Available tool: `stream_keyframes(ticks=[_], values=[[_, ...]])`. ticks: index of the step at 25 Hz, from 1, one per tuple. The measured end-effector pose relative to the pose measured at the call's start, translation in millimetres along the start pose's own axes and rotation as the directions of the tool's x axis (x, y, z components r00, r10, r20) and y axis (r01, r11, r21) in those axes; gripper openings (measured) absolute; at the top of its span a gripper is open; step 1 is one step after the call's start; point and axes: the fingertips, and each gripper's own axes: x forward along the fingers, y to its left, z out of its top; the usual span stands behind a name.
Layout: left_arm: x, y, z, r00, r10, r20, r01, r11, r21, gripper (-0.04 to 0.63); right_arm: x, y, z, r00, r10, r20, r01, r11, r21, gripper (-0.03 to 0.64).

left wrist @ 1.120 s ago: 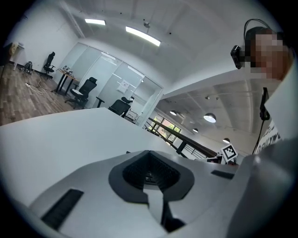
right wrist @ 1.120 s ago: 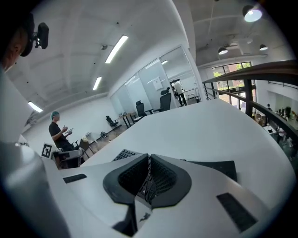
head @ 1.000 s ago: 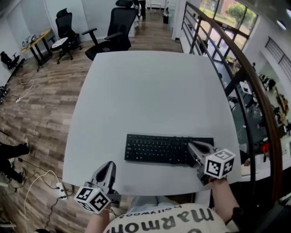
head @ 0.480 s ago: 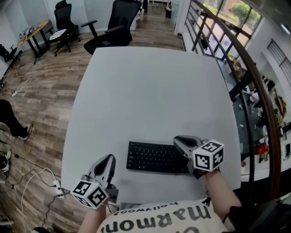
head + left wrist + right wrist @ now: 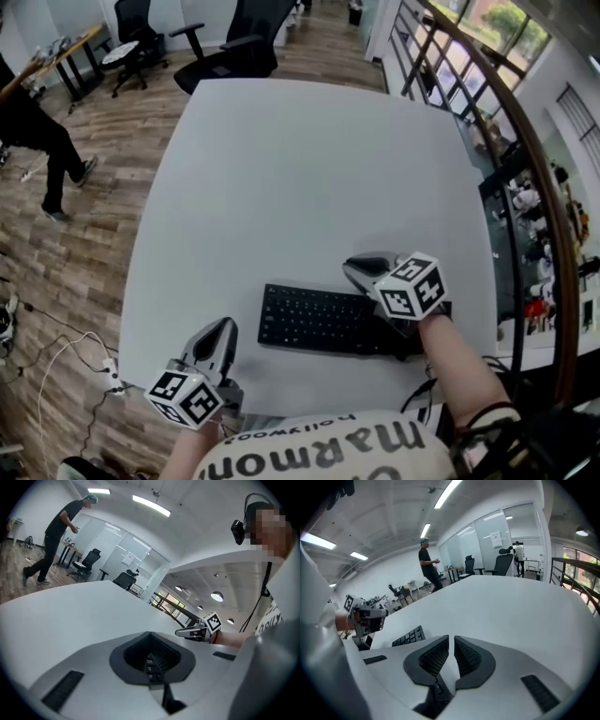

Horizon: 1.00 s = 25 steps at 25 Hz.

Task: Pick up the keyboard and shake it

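Keyboard (image 5: 323,321) lies flat on the table (image 5: 300,169), not yet lifted or shaken, with the right gripper (image 5: 359,269) above its right end and the left gripper (image 5: 218,334) nearby, both pinched together and empty.

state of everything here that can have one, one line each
keyboard: flat on the table, keys up, not gripped
right gripper: shut, empty, above the keyboard's right end
left gripper: shut, empty, at the table's near edge, apart from the keyboard
chair: upright, unoccupied, at the table's far edge
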Motion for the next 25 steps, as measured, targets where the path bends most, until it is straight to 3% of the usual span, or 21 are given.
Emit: stream_keyframes(ticks=[5, 8, 11, 14, 25], values=[[7.0, -9.1, -4.7, 1.0, -0.009, -0.029, 0.009, 1.0, -0.013, 0.002, 13.3, 17.4, -1.1, 0.986, 0.132, -0.103, -0.14, 0.987, -0.079, 0.059], [12.8, -14.7, -6.1, 0.998, -0.02, -0.053, 0.02, 1.0, 0.0, 0.003, 19.0, 26.1, -7.1, 0.964, 0.206, -0.169, -0.225, 0.969, -0.102, 0.139], [13.1, -14.4, -7.3, 0.998, -0.017, -0.057, 0.017, 1.0, 0.003, 0.003, 26.1, 33.8, -17.9, 0.934, 0.267, -0.239, -0.297, 0.949, -0.101, 0.146], [10.9, -12.4, -10.6, 0.998, -0.001, -0.065, 0.001, 1.0, -0.007, 0.003, 27.7, 49.5, -31.1, 0.886, 0.345, -0.311, -0.386, 0.919, -0.078, 0.146], [17.0, -15.9, -13.1, 0.997, -0.008, -0.08, 0.007, 1.0, -0.01, 0.003, 41.1, 53.0, -52.1, 0.827, 0.369, -0.425, -0.442, 0.893, -0.085, 0.149]])
